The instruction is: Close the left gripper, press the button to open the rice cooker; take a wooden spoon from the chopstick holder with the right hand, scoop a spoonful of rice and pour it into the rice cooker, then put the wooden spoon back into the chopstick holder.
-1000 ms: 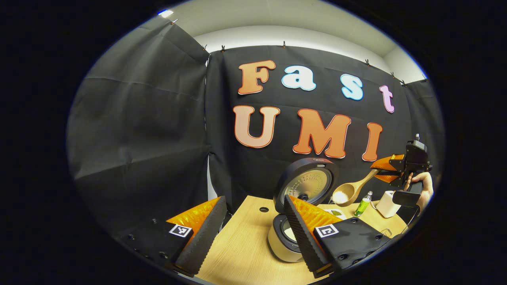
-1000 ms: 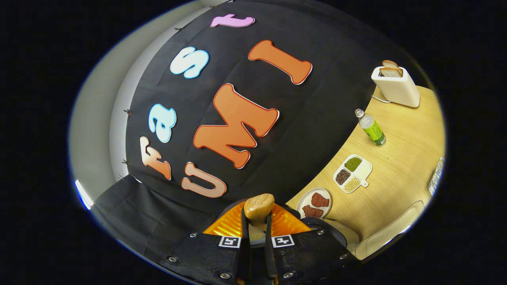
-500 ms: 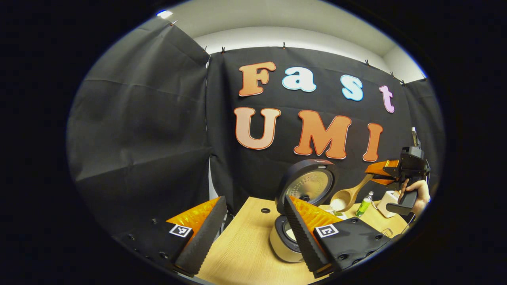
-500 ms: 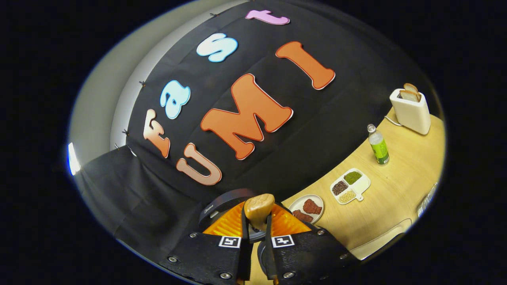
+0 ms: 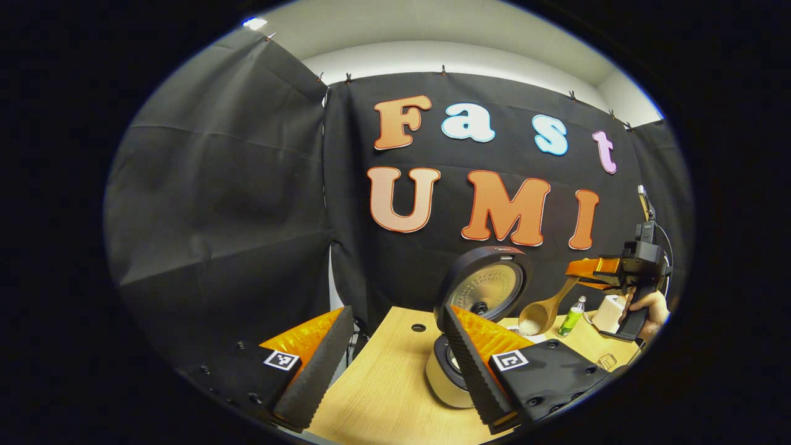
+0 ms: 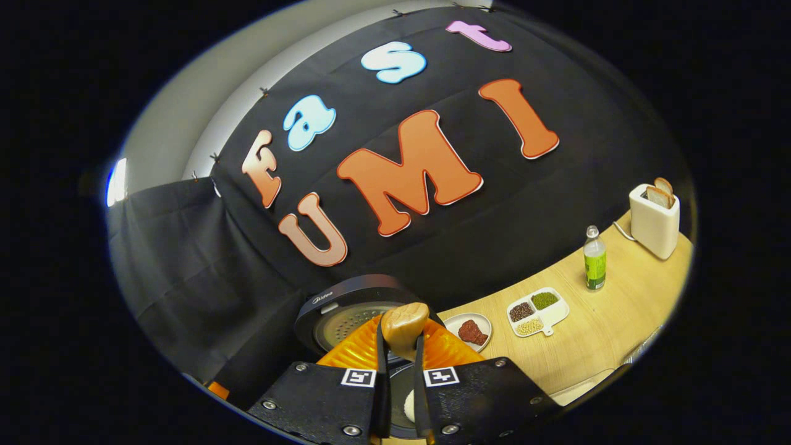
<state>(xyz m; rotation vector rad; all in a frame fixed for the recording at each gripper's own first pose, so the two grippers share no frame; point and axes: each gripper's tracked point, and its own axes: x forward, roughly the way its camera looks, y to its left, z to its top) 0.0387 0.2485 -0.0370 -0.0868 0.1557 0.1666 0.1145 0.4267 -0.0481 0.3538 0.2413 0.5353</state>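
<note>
Your left gripper (image 5: 395,358) is wide open, holding nothing; the rice cooker (image 5: 460,364) sits just past its right finger on the table (image 5: 377,395), lid (image 5: 485,287) up. Your right gripper (image 6: 398,383) is clamped on the wooden spoon (image 5: 544,309) handle, bowl holding white rice (image 5: 528,326), beside the raised lid. Ahead-right of the right gripper: plate (image 6: 469,327) with reddish food, divided tray (image 6: 536,309) of green, dark and pale beans, bottle (image 6: 594,258), toaster (image 6: 654,219) with bread.
</note>
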